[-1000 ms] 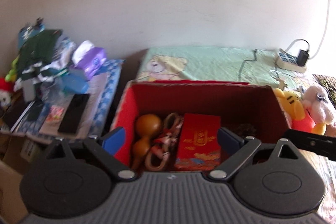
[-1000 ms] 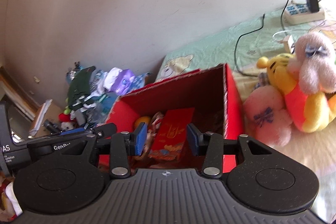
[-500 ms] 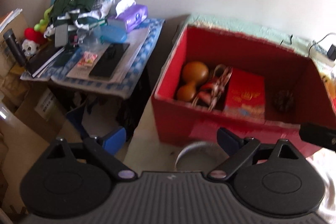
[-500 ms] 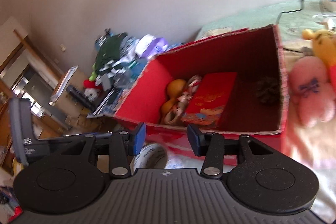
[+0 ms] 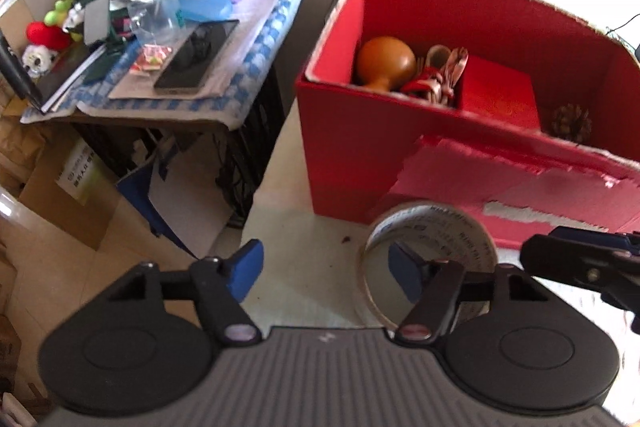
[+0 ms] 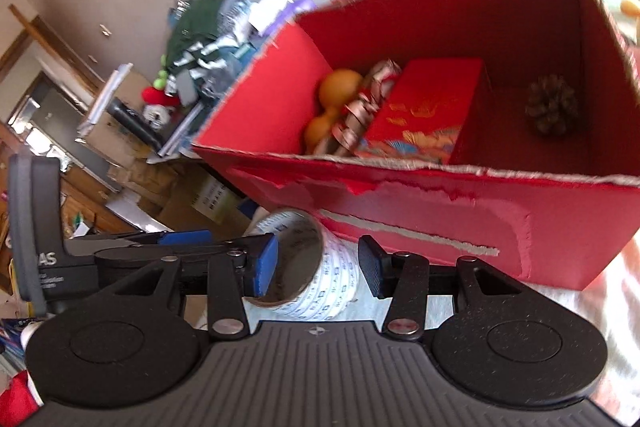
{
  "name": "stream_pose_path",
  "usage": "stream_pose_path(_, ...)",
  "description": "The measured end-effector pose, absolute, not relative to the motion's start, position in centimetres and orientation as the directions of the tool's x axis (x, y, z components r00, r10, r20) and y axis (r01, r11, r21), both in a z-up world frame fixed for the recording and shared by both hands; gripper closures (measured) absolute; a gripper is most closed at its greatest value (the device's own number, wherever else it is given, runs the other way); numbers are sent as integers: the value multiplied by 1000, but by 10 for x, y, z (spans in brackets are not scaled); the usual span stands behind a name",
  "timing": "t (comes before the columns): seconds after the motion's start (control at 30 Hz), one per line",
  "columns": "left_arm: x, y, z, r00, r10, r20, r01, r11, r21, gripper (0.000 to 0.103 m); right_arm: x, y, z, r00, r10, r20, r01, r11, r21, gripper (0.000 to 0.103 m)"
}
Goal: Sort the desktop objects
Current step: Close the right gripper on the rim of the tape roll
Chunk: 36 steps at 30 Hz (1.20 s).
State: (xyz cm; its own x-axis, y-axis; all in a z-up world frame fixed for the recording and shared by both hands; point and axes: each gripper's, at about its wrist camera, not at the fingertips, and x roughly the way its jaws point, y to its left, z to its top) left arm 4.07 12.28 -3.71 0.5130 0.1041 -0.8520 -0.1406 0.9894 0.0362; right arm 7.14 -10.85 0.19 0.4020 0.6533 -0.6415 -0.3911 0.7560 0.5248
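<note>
Nearest, the right hand-held gripper [image 6: 316,269] is spread wide and empty, its fingers straddling the tape roll [image 6: 310,263], which stands on edge on the desk [image 5: 304,267] just in front of the red box [image 6: 440,203]. The left hand-held gripper [image 5: 326,269] also gapes wide, one finger in front of the roll's hollow core. The roll looks light and stiff, its wrap probably slick; pinching across its wall through the core should hold best. Farther, inside the box, lie a gourd [image 6: 340,87], a red packet [image 6: 428,107] and a pine cone [image 6: 552,111].
</note>
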Motion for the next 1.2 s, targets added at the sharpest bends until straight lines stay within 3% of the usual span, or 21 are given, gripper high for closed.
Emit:
stream_pose_path(0.1,45,124,-44,496,96,-863,-123,992,39,41,75,-103,-8,391,636,-665,-363,771,524,54)
stream_pose_path(0.23,51,125,-51,471,63,-880,-92,996,23,58,80,-93,-16,371,621,-691,-340,783,521,54)
stream_pose_path(0.37,57,124,-55,460,43,-887,-62,998,17,60,84,-85,-21,361,609,-706,-333,792,512,55)
stream_pose_path(0.5,62,121,-61,441,36,-897,-33,999,24,70,88,-82,-27,345,598,-723,-314,800,512,55)
stream_pose_path(0.63,65,118,-66,416,22,-909,-16,1000,17,81,90,-80,-33,317,601,-734,-303,797,522,72)
stream_pose_path(0.73,66,114,-67,409,19,-912,2,1000,22,89,90,-82,-35,304,613,-729,-293,789,540,77)
stream_pose_path(1.2,53,49,-63,394,-62,-917,177,984,9,94,72,-141,-34,339,582,-739,-209,813,544,84)
